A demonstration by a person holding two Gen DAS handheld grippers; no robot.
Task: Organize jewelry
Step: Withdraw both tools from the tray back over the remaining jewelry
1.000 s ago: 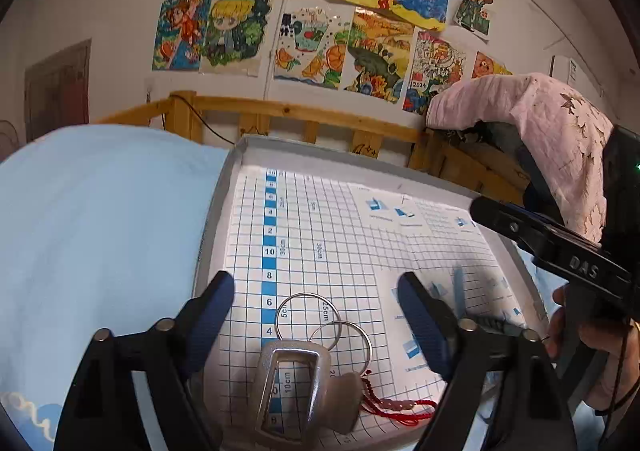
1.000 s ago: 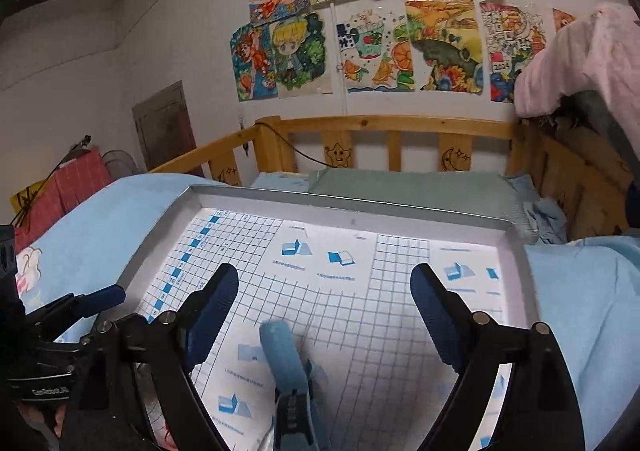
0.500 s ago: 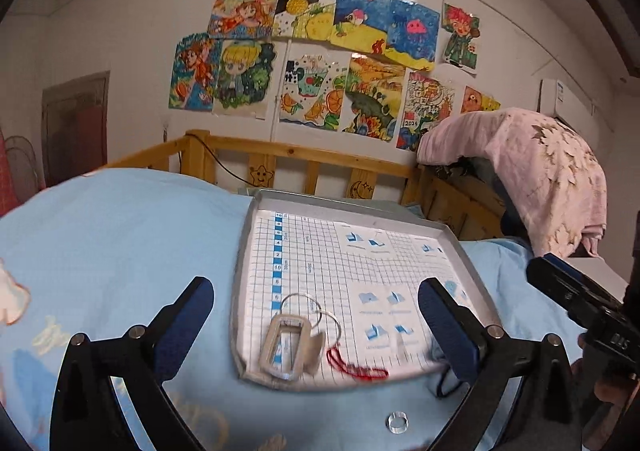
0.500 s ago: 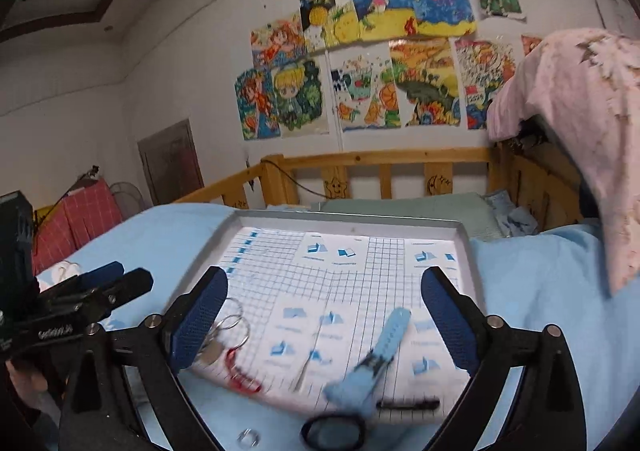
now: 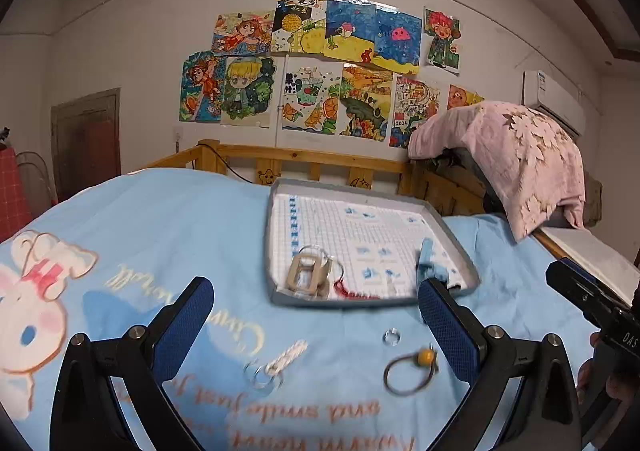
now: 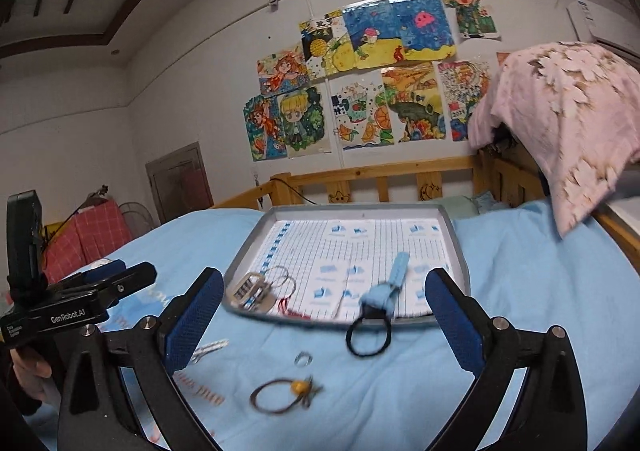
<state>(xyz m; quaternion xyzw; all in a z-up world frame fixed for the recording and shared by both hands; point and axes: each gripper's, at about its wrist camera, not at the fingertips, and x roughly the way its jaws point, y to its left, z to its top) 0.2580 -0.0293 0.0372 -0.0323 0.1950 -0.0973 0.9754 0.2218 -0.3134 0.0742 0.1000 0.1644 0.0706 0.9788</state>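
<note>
A grey tray (image 5: 275,247) (image 6: 245,259) with a grid sheet lies on the blue bedsheet. In its near left corner rests a metal buckle keychain (image 5: 305,275) (image 6: 249,291) with key rings and a red cord. A light blue strap (image 5: 426,262) (image 6: 385,289) lies over the tray's front rim, its black loop (image 6: 368,335) on the sheet. In front of the tray lie a small ring (image 5: 392,335) (image 6: 303,359), a hair tie with a yellow bead (image 5: 412,369) (image 6: 285,391) and a white braided charm (image 5: 280,363) (image 6: 210,348). My left gripper (image 5: 314,285) is open and empty. My right gripper (image 6: 324,277) is opening, nothing between its jaws.
A wooden bed rail (image 5: 320,161) runs behind the tray. A pink cloth (image 5: 516,159) drapes over something at the right. The other gripper shows at each view's edge: the right gripper's body (image 5: 592,303), the left gripper's body (image 6: 80,303).
Both grippers have drawn back from the tray and risen a little, jaws spread wider. The keychain and blue strap stay at the tray; loose pieces on the sheet have come into view.
</note>
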